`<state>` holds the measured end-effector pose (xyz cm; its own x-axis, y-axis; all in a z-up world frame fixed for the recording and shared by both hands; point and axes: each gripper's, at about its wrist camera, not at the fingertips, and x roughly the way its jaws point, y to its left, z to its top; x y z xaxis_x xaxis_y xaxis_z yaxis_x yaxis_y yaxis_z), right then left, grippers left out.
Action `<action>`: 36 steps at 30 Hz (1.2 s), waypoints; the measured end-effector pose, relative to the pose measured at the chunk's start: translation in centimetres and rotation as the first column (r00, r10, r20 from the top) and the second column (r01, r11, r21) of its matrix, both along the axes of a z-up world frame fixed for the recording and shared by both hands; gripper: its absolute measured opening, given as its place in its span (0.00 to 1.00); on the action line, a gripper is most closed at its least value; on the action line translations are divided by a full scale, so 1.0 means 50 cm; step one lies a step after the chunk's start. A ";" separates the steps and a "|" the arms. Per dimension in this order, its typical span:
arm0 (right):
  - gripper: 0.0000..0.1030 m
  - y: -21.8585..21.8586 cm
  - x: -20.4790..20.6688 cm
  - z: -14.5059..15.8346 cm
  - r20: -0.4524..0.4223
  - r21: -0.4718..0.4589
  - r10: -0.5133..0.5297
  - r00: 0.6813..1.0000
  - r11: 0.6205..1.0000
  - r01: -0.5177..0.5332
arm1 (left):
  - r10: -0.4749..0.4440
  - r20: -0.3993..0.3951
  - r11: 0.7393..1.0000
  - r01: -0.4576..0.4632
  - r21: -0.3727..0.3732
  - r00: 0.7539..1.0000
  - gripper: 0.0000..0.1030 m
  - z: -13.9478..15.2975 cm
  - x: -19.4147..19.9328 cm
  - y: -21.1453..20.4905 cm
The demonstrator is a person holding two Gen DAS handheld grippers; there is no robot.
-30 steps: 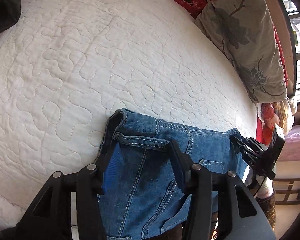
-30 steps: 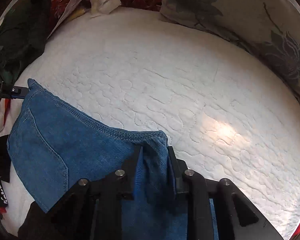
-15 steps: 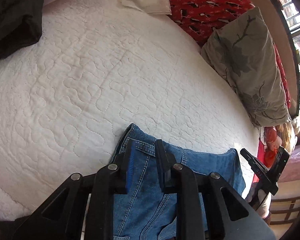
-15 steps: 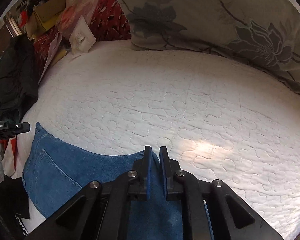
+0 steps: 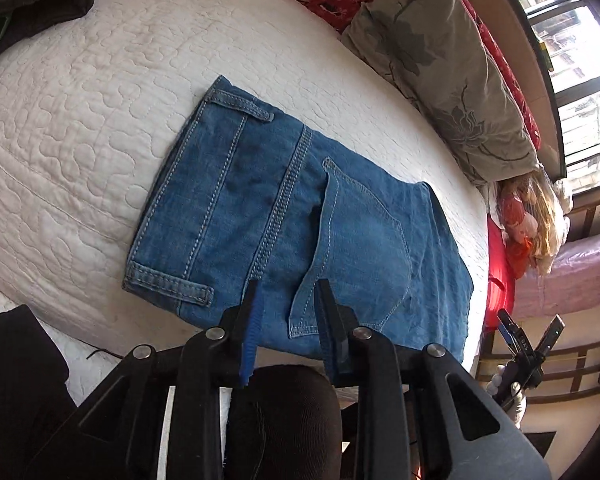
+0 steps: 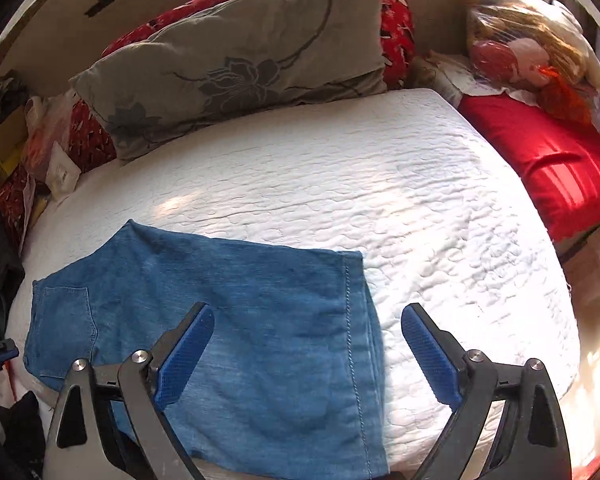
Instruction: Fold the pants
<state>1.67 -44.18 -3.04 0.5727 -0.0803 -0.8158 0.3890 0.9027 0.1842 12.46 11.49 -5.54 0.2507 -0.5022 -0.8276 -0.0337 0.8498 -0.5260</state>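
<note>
Jeans (image 5: 300,216) now released, flat (no readable writing), both grippers apart.

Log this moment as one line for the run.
jeans: folded flat on bed | left claw: open, empty | right claw: open, empty

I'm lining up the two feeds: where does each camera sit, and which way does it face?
Left wrist: on the left gripper, facing across the folded jeans toward the pillow; its fingers and the right gripper show.
Right wrist: on the right gripper, jaws wide, facing the headboard-side pillow; its fingers show.
Shared: jeans, pillow, white quilt.
</note>
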 end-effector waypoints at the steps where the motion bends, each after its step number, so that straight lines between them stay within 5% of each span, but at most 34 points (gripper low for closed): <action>1: 0.94 -0.038 -0.039 -0.010 -0.008 0.046 -0.063 0.998 0.997 0.063 | -0.014 -0.006 1.000 0.014 0.004 1.000 0.22 -0.005 -0.006 -0.017; 5: 0.93 -0.175 -0.198 -0.077 -0.078 0.259 -0.275 0.958 0.923 0.286 | -0.074 -0.033 0.997 0.075 0.034 0.997 0.23 -0.018 -0.028 -0.080; 11: 0.93 -0.159 -0.291 -0.132 -0.073 0.361 -0.248 0.966 0.896 0.258 | -0.104 -0.056 0.995 0.104 -0.013 0.993 0.23 -0.035 -0.063 -0.147; 16: 0.90 -0.101 -0.242 -0.186 -0.086 0.448 -0.184 0.979 0.870 0.203 | -0.054 -0.099 0.998 0.056 0.013 0.994 0.23 -0.071 -0.067 -0.145; 17: 0.84 -0.087 -0.229 -0.198 -0.087 0.463 -0.160 0.983 0.867 0.182 | -0.034 -0.106 0.999 0.036 0.016 0.994 0.23 -0.077 -0.065 -0.135; 19: 0.40 -0.063 -0.202 -0.217 -0.093 0.484 -0.096 0.991 0.865 0.129 | 0.013 -0.121 1.000 -0.011 0.015 0.993 0.22 -0.090 -0.052 -0.109; 20: 0.06 -0.055 -0.185 -0.226 -0.090 0.516 -0.050 0.995 0.852 0.089 | 0.037 -0.130 0.999 -0.035 0.016 0.991 0.22 -0.097 -0.044 -0.099; 24: 0.06 -0.052 -0.184 -0.189 0.017 0.480 -0.085 0.996 0.875 0.066 | 0.089 -0.173 0.996 -0.083 0.041 0.981 0.22 -0.126 -0.020 -0.082; 28: 0.09 -0.045 -0.188 -0.229 -0.092 0.450 -0.052 0.994 0.889 0.088 | 0.095 -0.191 0.995 -0.087 0.052 0.977 0.22 -0.151 -0.010 -0.087; 31: 0.16 -0.062 -0.206 -0.233 -0.121 0.493 -0.092 0.988 0.859 0.141 | 0.094 -0.199 0.995 -0.091 0.027 0.975 0.22 -0.150 -0.011 -0.077; 34: 0.18 -0.100 -0.217 -0.184 -0.040 0.495 -0.172 0.984 0.852 0.169 | 0.076 -0.189 0.997 -0.072 0.029 0.979 0.22 -0.140 -0.018 -0.067; 36: 0.32 -0.126 -0.190 -0.146 0.014 0.484 -0.187 0.982 0.861 0.157 | 0.066 -0.181 0.998 -0.060 0.037 0.981 0.22 -0.138 -0.021 -0.066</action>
